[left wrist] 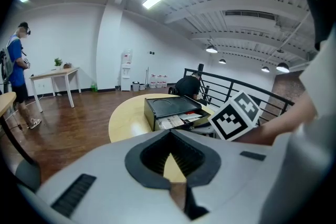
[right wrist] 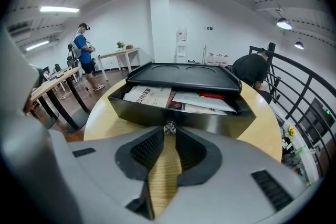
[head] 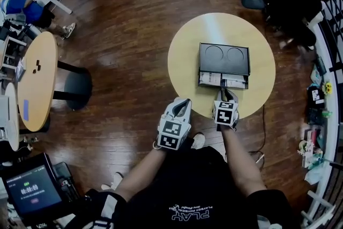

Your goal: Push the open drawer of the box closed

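A: So where is the drawer (right wrist: 178,117) found, and how is it approached?

B: It is seen pulled out of the black box (head: 224,56) on the round table (head: 185,48), toward the person, with papers (right wrist: 149,96) exposed inside. The right gripper (right wrist: 169,136) is set squarely at its front, jaws pressed together with nothing pinched, tips at the small knob (right wrist: 169,127).

A: Why are they set together?

B: Probably so that a blunt, firm point is offered for pushing. The left gripper (left wrist: 170,135) is held off the table edge, jaws likewise pressed together and empty, since it is judged unneeded.
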Tool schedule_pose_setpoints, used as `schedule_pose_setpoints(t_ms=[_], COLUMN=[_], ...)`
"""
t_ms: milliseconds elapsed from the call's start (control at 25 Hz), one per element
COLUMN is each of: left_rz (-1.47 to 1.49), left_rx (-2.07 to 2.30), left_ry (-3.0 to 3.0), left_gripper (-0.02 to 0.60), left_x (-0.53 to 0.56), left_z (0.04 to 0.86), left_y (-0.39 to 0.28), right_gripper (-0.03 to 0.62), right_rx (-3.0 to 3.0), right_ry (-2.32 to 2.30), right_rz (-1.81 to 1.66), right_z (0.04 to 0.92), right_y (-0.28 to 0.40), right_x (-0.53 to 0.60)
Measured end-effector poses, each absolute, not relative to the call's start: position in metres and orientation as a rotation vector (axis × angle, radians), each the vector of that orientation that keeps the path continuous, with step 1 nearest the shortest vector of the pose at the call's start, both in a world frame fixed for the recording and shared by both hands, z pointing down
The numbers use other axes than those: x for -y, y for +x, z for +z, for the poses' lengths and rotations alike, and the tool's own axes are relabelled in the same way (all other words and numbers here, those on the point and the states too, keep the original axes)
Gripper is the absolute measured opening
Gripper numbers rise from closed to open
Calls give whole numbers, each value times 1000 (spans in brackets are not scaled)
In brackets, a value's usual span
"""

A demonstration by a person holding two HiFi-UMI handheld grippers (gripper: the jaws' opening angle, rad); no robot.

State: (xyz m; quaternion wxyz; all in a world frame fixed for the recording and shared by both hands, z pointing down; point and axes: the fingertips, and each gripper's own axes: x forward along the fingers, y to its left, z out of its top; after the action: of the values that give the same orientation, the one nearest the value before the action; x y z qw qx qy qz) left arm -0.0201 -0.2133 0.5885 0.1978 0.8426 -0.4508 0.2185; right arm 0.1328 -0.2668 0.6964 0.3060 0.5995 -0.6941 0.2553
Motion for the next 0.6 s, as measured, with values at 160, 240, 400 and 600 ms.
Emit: schedule_pose_setpoints(t_ms=[160, 240, 400, 600], left_rz=[616, 613, 618, 606], left_rx=[1264, 1267, 1265, 1255], left_ry=[2357, 2357, 2355, 2358], left_gripper=[-3, -3, -3, -3], left_x=[213, 213, 210, 210], left_z=[590, 590, 590, 584], left_y=[-24, -25, -24, -22], right_gripper=[75, 75, 75, 75], right_rx=[1837, 1832, 1831, 1823], right_ry=[1598, 1602, 1623, 1638], right_rz=[683, 681, 670, 677], right_z=[695, 695, 692, 692], right_y=[132, 134, 138, 140], right_x=[278, 283, 294, 302])
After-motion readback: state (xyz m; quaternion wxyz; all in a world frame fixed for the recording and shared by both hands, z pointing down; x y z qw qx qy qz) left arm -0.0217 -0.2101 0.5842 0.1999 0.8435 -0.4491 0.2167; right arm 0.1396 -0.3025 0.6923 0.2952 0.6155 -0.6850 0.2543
